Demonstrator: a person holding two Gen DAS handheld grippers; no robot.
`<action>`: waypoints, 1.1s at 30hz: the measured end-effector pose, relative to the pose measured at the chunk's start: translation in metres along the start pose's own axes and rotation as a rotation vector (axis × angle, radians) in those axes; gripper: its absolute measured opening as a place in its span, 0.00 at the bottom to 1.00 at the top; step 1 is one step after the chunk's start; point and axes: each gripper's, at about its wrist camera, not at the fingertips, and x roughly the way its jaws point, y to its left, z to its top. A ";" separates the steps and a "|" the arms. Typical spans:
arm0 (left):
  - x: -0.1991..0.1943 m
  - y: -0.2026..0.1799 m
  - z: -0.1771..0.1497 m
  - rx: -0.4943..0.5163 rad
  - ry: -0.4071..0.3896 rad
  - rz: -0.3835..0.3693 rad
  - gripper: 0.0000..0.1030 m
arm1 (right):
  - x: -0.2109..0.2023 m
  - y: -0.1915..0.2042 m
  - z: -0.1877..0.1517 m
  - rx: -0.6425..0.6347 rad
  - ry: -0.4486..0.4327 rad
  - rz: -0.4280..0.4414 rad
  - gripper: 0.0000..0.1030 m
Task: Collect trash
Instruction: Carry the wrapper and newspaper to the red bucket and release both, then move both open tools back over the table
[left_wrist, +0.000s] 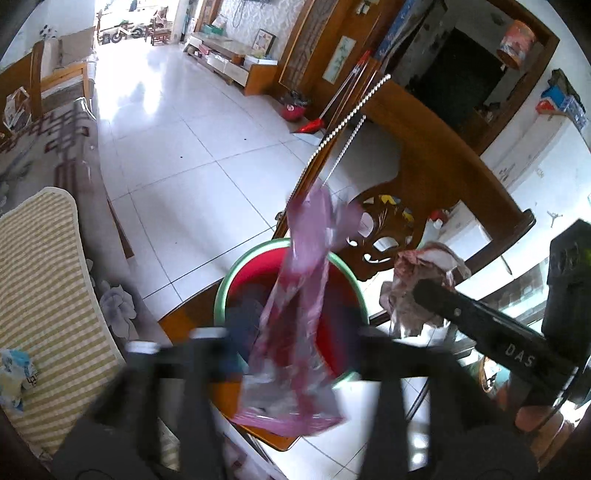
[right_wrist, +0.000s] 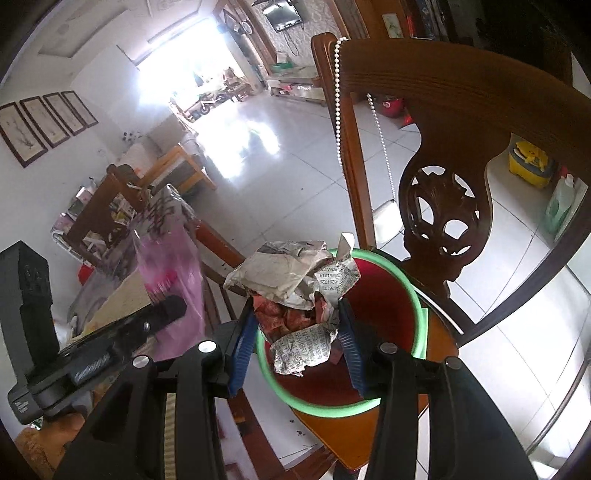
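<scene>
A red bin with a green rim (left_wrist: 221, 288) (right_wrist: 419, 306) stands on a wooden chair seat (right_wrist: 343, 439). In the left wrist view a pink see-through plastic bag (left_wrist: 299, 310) hangs, blurred, over the bin between my spread left fingers (left_wrist: 291, 343); no pad touches it. My right gripper (right_wrist: 295, 332) is shut on a wad of crumpled printed paper (right_wrist: 291, 280) held above the bin's near rim. That wad shows in the left wrist view (left_wrist: 413, 280) at the right finger's tip. The pink bag (right_wrist: 173, 269) shows left in the right wrist view.
The carved wooden chair back (right_wrist: 443, 218) rises behind the bin, with a bead string (right_wrist: 338, 110) hanging on it. A striped cushion (left_wrist: 48, 295) lies left. White tiled floor (left_wrist: 192, 140) stretches beyond. A red dustpan and broom (left_wrist: 317, 122) lean far off.
</scene>
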 end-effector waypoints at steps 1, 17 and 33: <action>-0.002 0.000 -0.001 0.003 -0.017 -0.003 0.68 | 0.002 -0.001 0.001 0.005 0.002 -0.005 0.56; -0.074 0.017 -0.012 -0.013 -0.124 0.011 0.68 | -0.013 0.025 -0.006 0.021 -0.036 -0.003 0.69; -0.192 0.100 -0.072 -0.052 -0.262 0.047 0.68 | -0.038 0.162 -0.058 -0.107 -0.073 0.069 0.70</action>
